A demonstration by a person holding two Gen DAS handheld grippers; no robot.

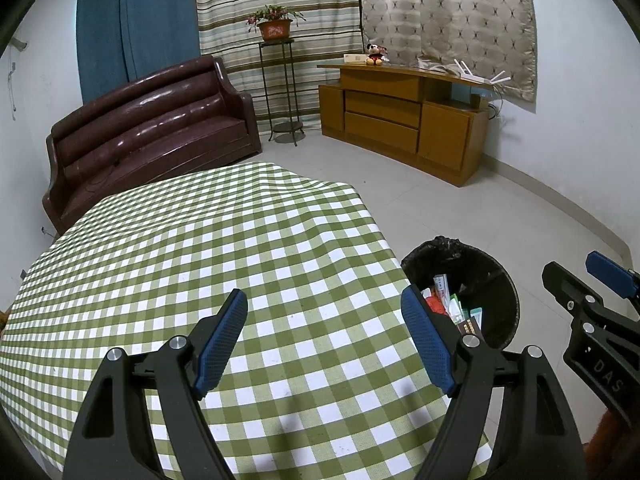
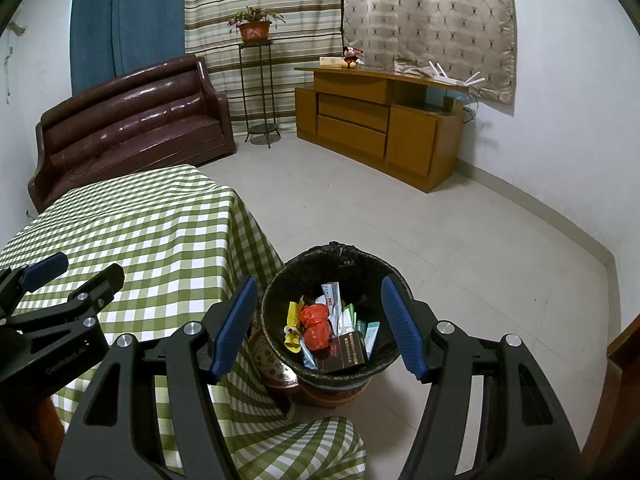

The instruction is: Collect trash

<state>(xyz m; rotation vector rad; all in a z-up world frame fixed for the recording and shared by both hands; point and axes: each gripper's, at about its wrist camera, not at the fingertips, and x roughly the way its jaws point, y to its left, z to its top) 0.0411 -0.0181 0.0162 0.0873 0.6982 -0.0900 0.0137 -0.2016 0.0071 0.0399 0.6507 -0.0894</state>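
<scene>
A round bin with a black liner (image 2: 344, 258) stands on the floor beside the table's right edge. It holds a crumpled red bag (image 2: 318, 326), a yellow wrapper (image 2: 294, 316), a dark box (image 2: 348, 354) and several pale wrappers. My right gripper (image 2: 319, 284) hovers open over the bin, nothing between its blue pads. My left gripper (image 1: 324, 296) is open above the green-checked tablecloth (image 1: 200, 240), also holding nothing. In the left wrist view the bin (image 1: 494, 268) shows just right of the table, and the right gripper (image 1: 584, 272) enters at the right edge.
A dark brown leather sofa (image 1: 148, 132) stands behind the table. A metal stand with a potted plant (image 1: 276, 28) is against the curtains. A wooden cabinet (image 1: 404, 116) carries a plush toy and a router. Pale tiled floor (image 2: 460, 240) lies right of the bin.
</scene>
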